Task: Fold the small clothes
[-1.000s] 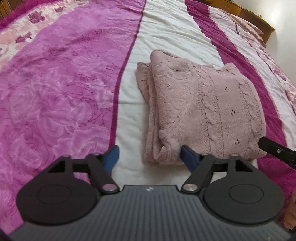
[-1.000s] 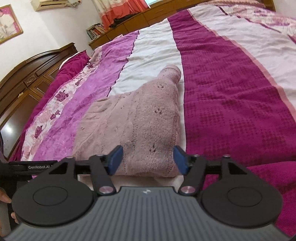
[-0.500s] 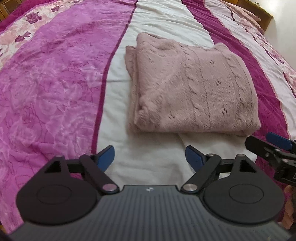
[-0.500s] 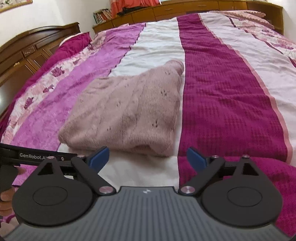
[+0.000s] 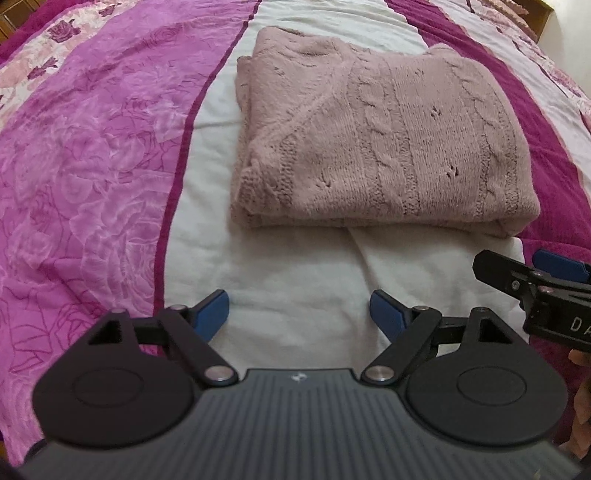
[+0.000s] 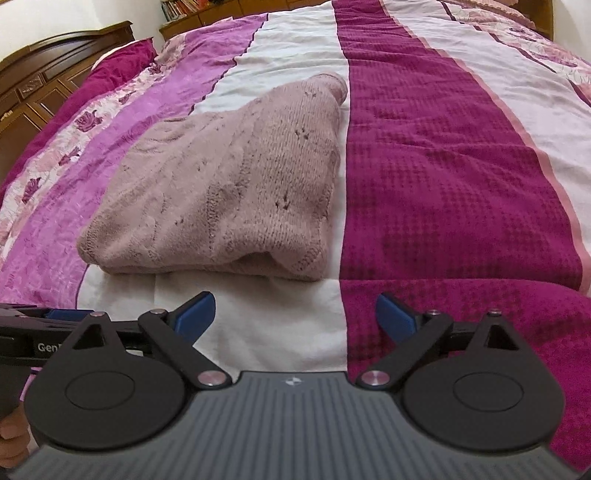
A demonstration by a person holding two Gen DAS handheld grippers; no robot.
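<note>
A dusty pink cable-knit sweater [image 5: 373, 136] lies folded into a thick rectangle on the white stripe of the bed; it also shows in the right wrist view [image 6: 229, 192]. My left gripper [image 5: 297, 310] is open and empty, a short way in front of the sweater's near edge. My right gripper [image 6: 295, 314] is open and empty, also clear of the near edge. The right gripper shows at the right edge of the left wrist view [image 5: 546, 288], and the left gripper at the left edge of the right wrist view [image 6: 44, 332].
The bedspread [image 6: 443, 166] has magenta, pink floral and white stripes. A dark wooden headboard [image 6: 40, 77] and low cabinets with books [image 6: 207, 7] stand behind the bed.
Both grippers let go of the sweater's near edge, opened wider and drew back. The sweater stays folded on the bed.
</note>
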